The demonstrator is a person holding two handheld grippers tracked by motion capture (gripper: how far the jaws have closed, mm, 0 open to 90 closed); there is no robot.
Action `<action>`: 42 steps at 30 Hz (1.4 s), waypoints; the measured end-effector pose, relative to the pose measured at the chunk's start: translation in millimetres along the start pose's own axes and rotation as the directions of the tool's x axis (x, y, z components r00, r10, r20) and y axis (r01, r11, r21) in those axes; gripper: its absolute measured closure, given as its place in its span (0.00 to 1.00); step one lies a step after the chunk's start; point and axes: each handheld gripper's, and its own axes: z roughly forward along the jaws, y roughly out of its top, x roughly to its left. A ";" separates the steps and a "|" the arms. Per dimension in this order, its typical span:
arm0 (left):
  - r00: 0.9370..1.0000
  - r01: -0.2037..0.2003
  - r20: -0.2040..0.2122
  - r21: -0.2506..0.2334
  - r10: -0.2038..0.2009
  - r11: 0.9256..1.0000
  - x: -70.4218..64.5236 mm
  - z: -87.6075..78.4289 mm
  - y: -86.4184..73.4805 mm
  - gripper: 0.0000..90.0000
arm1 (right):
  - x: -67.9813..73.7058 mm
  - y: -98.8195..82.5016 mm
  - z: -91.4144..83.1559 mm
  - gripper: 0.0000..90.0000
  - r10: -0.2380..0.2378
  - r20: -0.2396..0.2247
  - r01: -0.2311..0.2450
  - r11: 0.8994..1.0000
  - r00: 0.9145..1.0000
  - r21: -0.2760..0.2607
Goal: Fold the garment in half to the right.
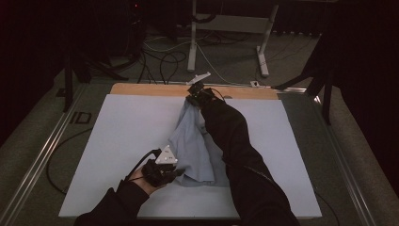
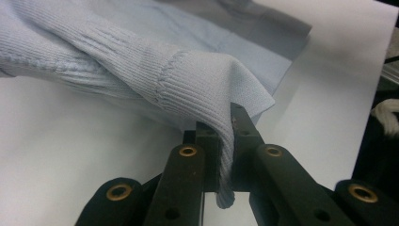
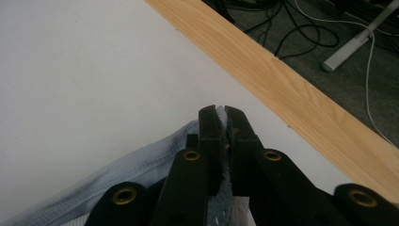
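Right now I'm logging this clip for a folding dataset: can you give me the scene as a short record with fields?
item: light blue knit sweater
surface: white board on a wooden table
left gripper: shut on a ribbed edge, near end
right gripper: shut on the fabric's edge, far end
garment state: stretched between the grippers

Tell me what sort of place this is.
Probably a lab or recording workspace, not a home. A white board covers a wooden table, loose cables trail over the carpet, and dark curtains close in the sides. Both grippers are clamped on a pale blue garment.
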 end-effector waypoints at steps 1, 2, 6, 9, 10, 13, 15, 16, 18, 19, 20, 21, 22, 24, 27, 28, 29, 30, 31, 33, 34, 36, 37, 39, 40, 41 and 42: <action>1.000 0.000 0.000 0.000 0.000 1.000 0.0 0.0 0.0 0.96 | -1.8 -0.8 -2.3 0.97 -0.002 0.002 0.002 1.000 1.000 0.001; 1.000 -0.017 0.005 0.003 0.017 1.000 -2.5 1.8 5.8 0.96 | -3.3 -1.5 -4.6 0.97 0.003 0.004 -0.003 1.000 1.000 -0.002; 0.999 -0.045 0.016 0.010 0.045 0.999 -8.6 8.4 15.4 0.96 | -9.4 -6.1 -11.7 0.97 0.013 0.008 -0.013 1.000 1.000 -0.006; 0.998 -0.057 0.027 0.013 0.057 0.998 -11.9 13.0 21.8 0.96 | -13.9 -10.2 -17.4 0.97 0.024 0.010 -0.024 1.000 1.000 -0.012; 0.998 -0.062 0.028 0.011 0.062 0.998 -13.4 14.6 24.0 0.96 | -15.6 -11.8 -19.2 0.97 0.026 0.011 -0.026 1.000 1.000 -0.014; 0.997 -0.074 0.033 0.012 0.074 0.997 -16.5 17.8 28.8 0.96 | -18.7 -15.0 -22.5 0.97 0.029 0.012 -0.029 0.999 0.999 -0.013; 0.996 -0.080 0.050 0.012 0.080 0.997 -19.7 23.7 35.4 0.96 | -24.8 -21.1 -26.7 0.97 0.042 0.008 -0.042 0.999 0.999 -0.021; 0.995 -0.089 0.053 0.014 0.088 0.996 -20.6 25.6 37.5 0.96 | -26.5 -23.3 -27.6 0.97 0.045 0.009 -0.045 0.999 0.999 -0.016; 0.994 -0.095 0.059 0.014 0.094 0.995 -22.9 29.6 41.1 0.96 | -29.5 -27.4 -29.5 0.97 0.045 0.014 -0.044 0.999 0.999 -0.011; 0.993 -0.095 0.064 0.015 0.094 0.995 -23.8 31.8 42.8 0.96 | -31.2 -29.5 -30.7 0.97 0.049 0.014 -0.048 0.999 0.999 -0.016; 0.993 -0.095 0.068 0.012 0.094 0.995 -25.0 34.0 44.2 0.96 | -32.6 -31.6 -31.6 0.97 0.055 0.014 -0.054 0.998 0.998 -0.018; 0.992 -0.101 0.071 0.015 0.100 0.995 -26.2 35.8 45.8 0.96 | -34.2 -33.9 -32.2 0.97 0.055 0.013 -0.055 0.998 0.998 -0.018; 0.992 -0.101 0.071 0.015 0.100 0.995 -26.2 35.8 45.8 0.96 | -34.2 -33.9 -32.2 0.97 0.055 0.013 -0.055 0.998 0.998 -0.018; 0.991 -0.114 0.073 0.017 0.112 0.993 -28.2 39.3 48.7 0.96 | -39.6 -39.7 -34.5 0.97 0.059 0.017 -0.059 0.998 0.998 -0.018; 0.990 -0.117 0.080 0.020 0.115 0.993 -30.4 44.8 52.7 0.96 | -43.0 -43.4 -35.2 0.97 0.069 0.014 -0.069 0.997 0.997 -0.021; 0.989 -0.120 0.084 0.020 0.118 0.993 -31.3 46.7 54.0 0.96 | -44.3 -45.0 -35.0 0.97 0.069 0.010 -0.069 0.997 0.998 -0.020; 0.989 -0.120 0.084 0.020 0.118 0.993 -31.3 46.7 54.0 0.96 | -44.3 -45.0 -35.0 0.97 0.069 0.010 -0.069 0.997 0.998 -0.020; 0.988 -0.128 0.090 0.027 0.125 0.991 -32.6 52.1 57.1 0.96 | -45.4 -46.5 -34.8 0.97 0.067 0.012 -0.066 0.998 0.998 -0.018; 0.988 -0.123 0.094 0.023 0.120 0.992 -33.3 55.0 57.9 0.96 | -48.7 -50.8 -33.0 0.97 0.075 0.005 -0.075 0.997 0.997 -0.021; 0.987 -0.133 0.096 0.031 0.129 0.991 -34.7 59.7 60.0 0.96 | -50.8 -54.4 -30.1 0.97 0.085 0.000 -0.085 0.996 0.996 -0.016; 0.987 -0.133 0.098 0.032 0.129 0.991 -35.7 62.3 61.0 0.96 | -51.6 -56.1 -28.6 0.97 0.083 0.001 -0.083 0.996 0.997 -0.014; 0.986 -0.138 0.101 0.036 0.133 0.990 -36.0 65.9 62.6 0.96 | -52.3 -57.8 -27.1 0.97 0.084 0.000 -0.084 0.996 0.996 -0.011; 0.986 -0.137 0.101 0.039 0.133 0.990 -36.9 68.2 63.6 0.96 | -54.4 -62.3 -24.0 0.96 0.090 -0.009 -0.090 0.996 0.996 -0.010; 0.985 -0.145 0.103 0.043 0.140 0.988 -38.3 73.1 65.8 0.96 | -55.2 -63.7 -22.7 0.96 0.089 -0.007 -0.089 0.996 0.996 -0.006; 0.984 -0.148 0.103 0.046 0.142 0.988 -39.0 75.9 66.7 0.96 | -56.1 -64.9 -22.1 0.96 0.090 -0.011 -0.090 0.996 0.996 -0.007; 0.985 -0.144 0.106 0.052 0.138 0.988 -40.3 81.1 68.1 0.96 | -57.3 -66.2 -22.0 0.96 0.093 -0.019 -0.093 0.996 0.996 -0.016; 0.983 -0.153 0.109 0.060 0.146 0.986 -41.0 84.8 69.1 0.96 | -59.4 -68.2 -21.0 0.96 0.098 -0.025 -0.099 0.995 0.995 -0.018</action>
